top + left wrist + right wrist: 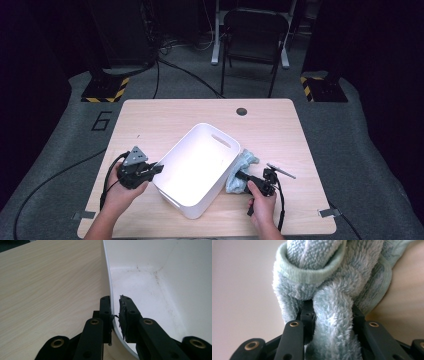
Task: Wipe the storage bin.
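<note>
A white plastic bin [200, 155] with a handle slot stands at an angle in the middle of the wooden table [150, 120]. My left gripper [159, 168] is at its left wall. In the left gripper view the jaws of my left gripper [115, 298] straddle the bin's rim [110, 277], one pad outside and one inside, pinching the wall. A light blue fluffy towel [245, 162] lies bunched against the bin's right side. My right gripper [239, 176] is shut on it. A thick fold of the towel [317, 272] fills the gap between the jaws of my right gripper [332, 306].
A thin dark rod [281, 170] lies on the table right of the towel. A round cable hole [242, 111] sits near the table's far edge. A black chair [255, 30] stands beyond the table. Cables trail from both grippers off the front edge.
</note>
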The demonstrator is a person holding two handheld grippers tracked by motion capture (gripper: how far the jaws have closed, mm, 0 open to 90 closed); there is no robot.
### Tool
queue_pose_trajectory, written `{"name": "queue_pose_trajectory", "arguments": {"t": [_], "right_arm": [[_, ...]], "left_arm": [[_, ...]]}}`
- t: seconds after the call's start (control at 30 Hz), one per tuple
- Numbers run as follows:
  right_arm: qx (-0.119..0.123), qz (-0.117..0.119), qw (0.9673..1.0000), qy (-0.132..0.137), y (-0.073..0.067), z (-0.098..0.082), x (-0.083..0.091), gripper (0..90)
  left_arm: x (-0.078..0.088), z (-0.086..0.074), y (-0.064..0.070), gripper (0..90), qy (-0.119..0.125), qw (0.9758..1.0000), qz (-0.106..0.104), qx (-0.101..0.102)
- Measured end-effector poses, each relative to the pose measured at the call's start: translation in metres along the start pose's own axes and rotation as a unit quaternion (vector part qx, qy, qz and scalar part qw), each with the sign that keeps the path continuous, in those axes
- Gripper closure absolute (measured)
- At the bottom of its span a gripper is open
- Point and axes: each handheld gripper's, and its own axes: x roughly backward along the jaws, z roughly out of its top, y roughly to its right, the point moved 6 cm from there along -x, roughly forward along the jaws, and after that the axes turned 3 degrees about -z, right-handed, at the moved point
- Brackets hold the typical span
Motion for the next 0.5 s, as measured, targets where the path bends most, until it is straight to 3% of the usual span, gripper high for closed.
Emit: {"name": "queue_pose_trajectory", "arguments": {"t": [0.13, 0.5], "right_arm": [[-0.008, -0.008, 0.9998, -0.018, 0.0106, -0.0067, -0.0080, 66.1], [-0.015, -0.009, 0.9997, -0.019, 0.0107, -0.0077, -0.0092, 66.2]], "left_arm": [[-0.0007, 0.0001, 0.0000, 80.9, 0.004, 1.0000, 0.000, 0.005], [-0.0035, 0.0004, -0.0010, 81.1, 0.010, 0.9998, 0.011, 0.010]]}}
